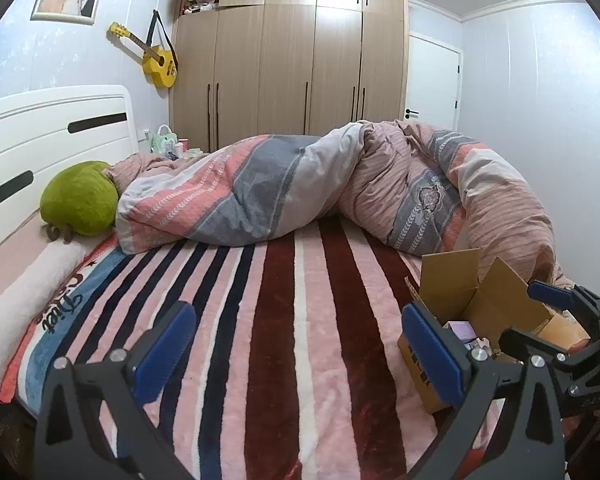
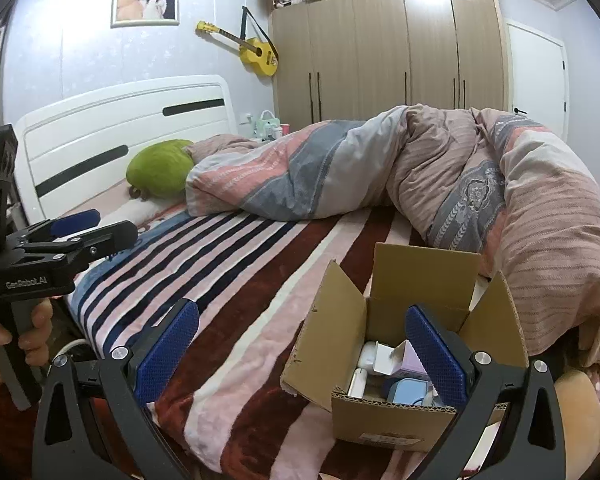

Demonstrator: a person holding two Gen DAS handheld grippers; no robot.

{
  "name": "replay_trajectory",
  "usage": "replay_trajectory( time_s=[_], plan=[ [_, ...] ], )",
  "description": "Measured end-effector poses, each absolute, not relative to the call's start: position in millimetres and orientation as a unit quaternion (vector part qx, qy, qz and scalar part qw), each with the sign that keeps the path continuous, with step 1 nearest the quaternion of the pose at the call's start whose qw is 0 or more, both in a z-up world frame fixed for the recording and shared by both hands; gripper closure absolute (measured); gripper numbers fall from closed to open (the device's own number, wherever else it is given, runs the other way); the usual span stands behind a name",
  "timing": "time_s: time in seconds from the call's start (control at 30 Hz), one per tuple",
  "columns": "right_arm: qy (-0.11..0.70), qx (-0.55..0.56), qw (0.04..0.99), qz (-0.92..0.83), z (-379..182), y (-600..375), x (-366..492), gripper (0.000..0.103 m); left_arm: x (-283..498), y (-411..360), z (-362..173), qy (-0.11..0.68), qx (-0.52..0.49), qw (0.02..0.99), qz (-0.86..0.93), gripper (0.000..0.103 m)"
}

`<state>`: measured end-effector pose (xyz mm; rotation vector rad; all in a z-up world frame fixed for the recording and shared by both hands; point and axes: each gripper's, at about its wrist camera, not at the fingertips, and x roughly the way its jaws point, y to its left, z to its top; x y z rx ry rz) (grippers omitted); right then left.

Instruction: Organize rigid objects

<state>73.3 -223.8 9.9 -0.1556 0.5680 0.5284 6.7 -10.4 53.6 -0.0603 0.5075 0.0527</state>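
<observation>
Setting: bedroom; bed (image 1: 300,320) covered by a striped blanket, bunched quilt (image 1: 339,184) along its far side, wooden wardrobe (image 1: 292,60) and yellow guitar (image 1: 156,60) on the wall behind.
Left wrist view, left tongs (image 1: 300,352): released, blue pads wide apart, nothing between them, hovering over the striped blanket.
Left wrist view, cardboard box (image 1: 455,280): on the bed at lower right, flaps up, partly hidden by the right-hand pad; contents barely visible.
Left wrist view, right tongs (image 1: 555,312): seen at the far right edge, above the box; state cannot be told from this angle.
Left wrist view, green cushion (image 1: 80,200): against the white headboard (image 1: 40,136).
Right wrist view, right tongs (image 2: 303,352): released, pads spread, empty; right pad over the box opening.
Right wrist view, box contents: small white, lilac and pale blue rigid packages (image 2: 387,368) lying inside the open box, flaps standing.
Right wrist view, left tongs: at far left, held in a hand (image 2: 4,340), above the bed edge.
</observation>
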Motion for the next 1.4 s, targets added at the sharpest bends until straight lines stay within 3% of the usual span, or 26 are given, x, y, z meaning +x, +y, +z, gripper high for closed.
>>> replay_trajectory(
  time_s=[1.4],
  plan=[
    [0.273, -0.072, 0.926, 0.251, 14, -219, 65, 0.0, -4, -12, 56, 0.245, -0.027, 0.969, 0.026, 0.001]
  ],
)
